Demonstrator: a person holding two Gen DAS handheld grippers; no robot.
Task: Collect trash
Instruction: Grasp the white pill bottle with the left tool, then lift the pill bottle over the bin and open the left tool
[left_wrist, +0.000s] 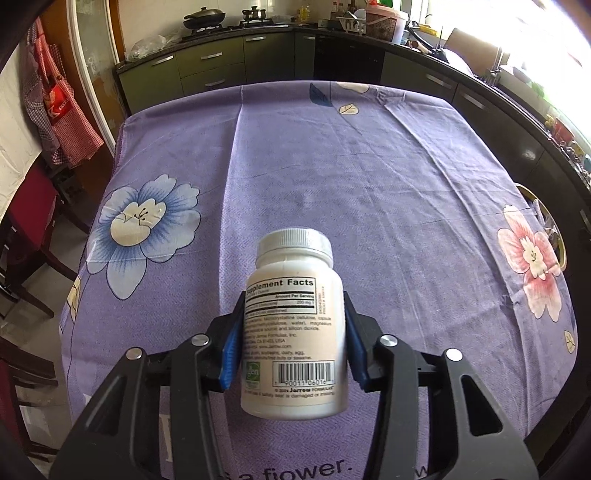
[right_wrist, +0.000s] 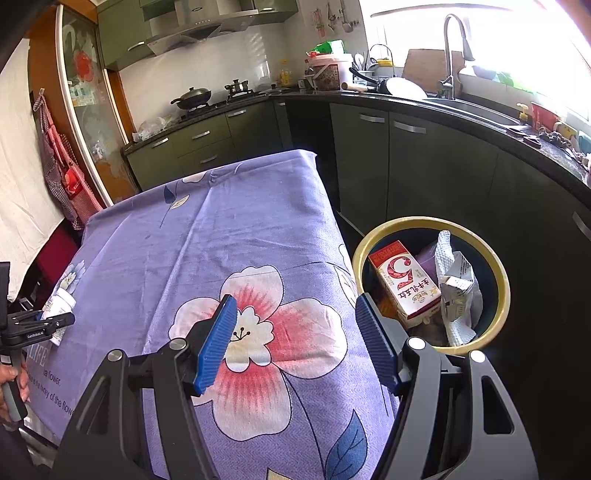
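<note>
Gripping white supplement bottle over the purple floral tablecloth, left gripper pads pressed on its sides. Right gripper wide, empty. Yellow-rimmed bin beside table holds carton, crumpled paper.

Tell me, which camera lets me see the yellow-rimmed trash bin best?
The right wrist view. There the round dark trash bin with the yellow rim sits beside the table, open top showing, with a red-and-white carton and crumpled white paper inside. The left wrist view catches only a sliver of its rim past the table's edge.
</note>
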